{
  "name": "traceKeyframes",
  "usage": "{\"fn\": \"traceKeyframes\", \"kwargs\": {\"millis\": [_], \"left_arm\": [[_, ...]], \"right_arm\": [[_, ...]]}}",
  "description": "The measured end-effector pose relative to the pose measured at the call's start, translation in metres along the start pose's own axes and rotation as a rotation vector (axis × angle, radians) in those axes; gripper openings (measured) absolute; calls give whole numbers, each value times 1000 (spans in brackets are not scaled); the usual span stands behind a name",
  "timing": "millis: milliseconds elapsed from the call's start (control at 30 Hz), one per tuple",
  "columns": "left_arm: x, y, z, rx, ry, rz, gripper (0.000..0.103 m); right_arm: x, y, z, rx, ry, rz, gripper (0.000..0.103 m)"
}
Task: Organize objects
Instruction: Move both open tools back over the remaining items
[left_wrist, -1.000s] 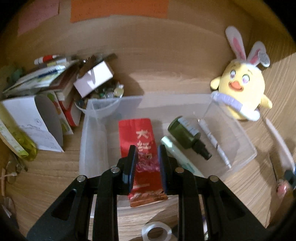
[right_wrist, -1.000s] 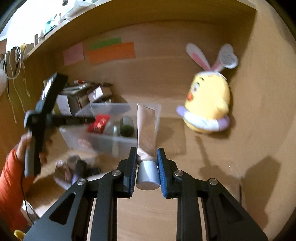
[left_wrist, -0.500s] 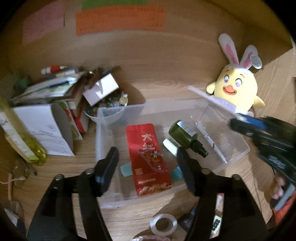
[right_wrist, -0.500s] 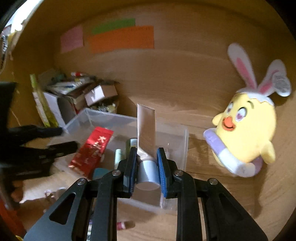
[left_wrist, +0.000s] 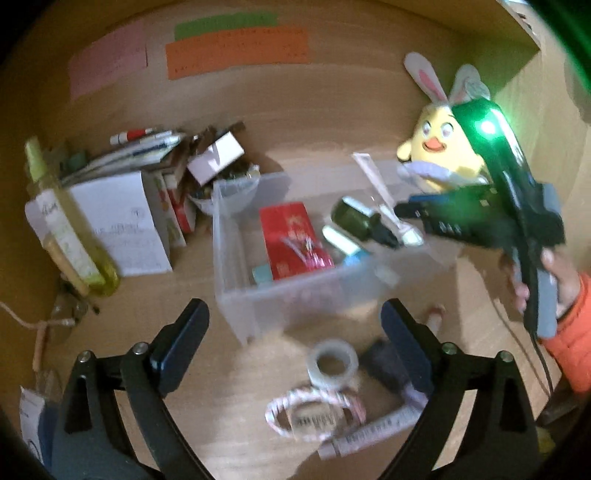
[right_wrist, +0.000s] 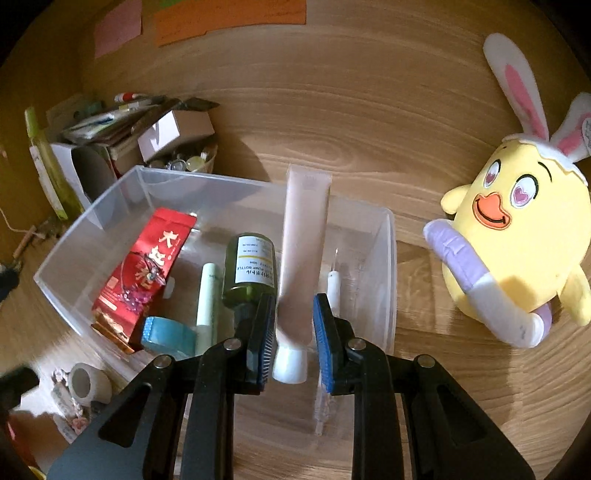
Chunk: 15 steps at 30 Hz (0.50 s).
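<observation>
A clear plastic bin (right_wrist: 384, 258) (left_wrist: 236, 295) holds a red tea packet (right_wrist: 146, 273), a dark green bottle (right_wrist: 251, 273), a pale green tube, blue tape and a white pen. My right gripper (right_wrist: 294, 328) is over the bin's near right part, jaws parted, with a pink cream tube (right_wrist: 303, 251) (left_wrist: 376, 188) standing between them; the pads no longer press it. My left gripper (left_wrist: 293, 328) is open wide and empty, in front of the bin above a white tape roll (left_wrist: 333, 363).
A yellow bunny-eared plush chick (right_wrist: 517, 236) sits right of the bin. Books, a white box and a bowl of small items (right_wrist: 177, 147) crowd the back left, with a yellow-green bottle (left_wrist: 70, 236). A striped cord and tube (left_wrist: 362, 435) lie in front.
My right gripper carried the pink tube over the bin, lowered it and loosened its jaws. My left gripper let go of the red packet, opened wide and drew back out of the bin.
</observation>
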<state>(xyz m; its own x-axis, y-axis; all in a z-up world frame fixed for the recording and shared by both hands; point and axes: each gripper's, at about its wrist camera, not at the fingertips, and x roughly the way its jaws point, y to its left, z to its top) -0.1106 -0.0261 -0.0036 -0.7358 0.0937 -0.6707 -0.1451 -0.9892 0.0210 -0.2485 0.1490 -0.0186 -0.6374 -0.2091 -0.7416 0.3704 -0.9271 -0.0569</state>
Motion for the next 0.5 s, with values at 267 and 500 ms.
{"fn": "traceKeyframes", "kwargs": {"millis": [267, 500], "left_arm": [[-12, -12, -29, -6, 32, -37, 95], [-6, -31, -30, -34, 86, -145, 69]], "right_arm": [[-34, 7, -14, -21, -27, 30, 35], [-78, 11, -51, -46, -69, 77, 39]]}}
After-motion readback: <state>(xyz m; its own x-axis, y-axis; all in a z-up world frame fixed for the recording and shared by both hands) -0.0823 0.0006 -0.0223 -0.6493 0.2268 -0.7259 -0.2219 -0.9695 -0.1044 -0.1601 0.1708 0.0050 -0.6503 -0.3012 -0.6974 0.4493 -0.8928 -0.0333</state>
